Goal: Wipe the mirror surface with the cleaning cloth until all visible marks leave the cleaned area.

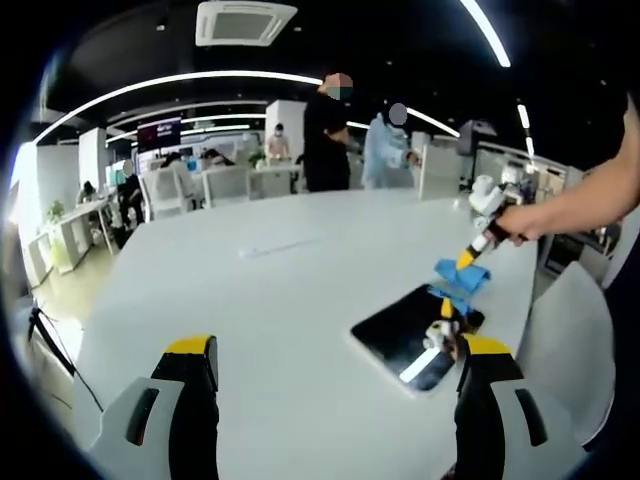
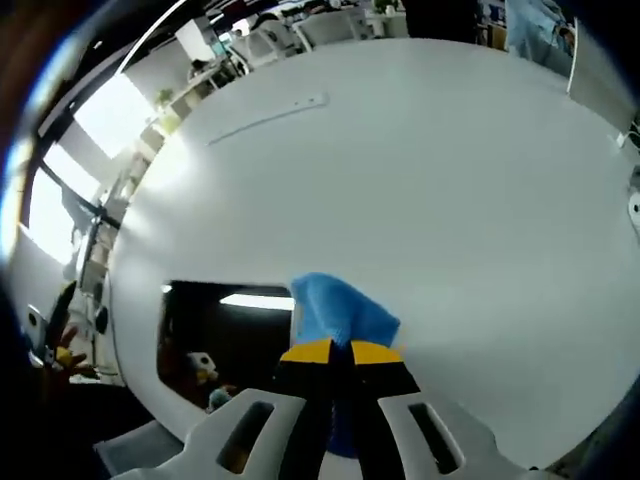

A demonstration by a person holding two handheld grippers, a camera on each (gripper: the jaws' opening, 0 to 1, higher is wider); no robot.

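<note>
A dark rectangular mirror (image 1: 405, 335) lies flat on the white table (image 1: 300, 290), to the right of my left gripper's jaws. My left gripper (image 1: 335, 362) stands open over the bare table with nothing between its yellow-tipped jaws. A hand holds my right gripper (image 1: 462, 272) at the mirror's far edge, shut on a blue cleaning cloth (image 1: 460, 278). In the right gripper view the cloth (image 2: 338, 312) bunches out ahead of my right gripper (image 2: 340, 352) and rests on the mirror's (image 2: 225, 335) right edge. The glass reflects a ceiling light and the gripper.
Several people stand at the table's far side (image 1: 330, 130) among white chairs and desks. A thin strip (image 2: 268, 117) lies on the table beyond the mirror. The table's edge (image 1: 520, 350) runs close to the mirror.
</note>
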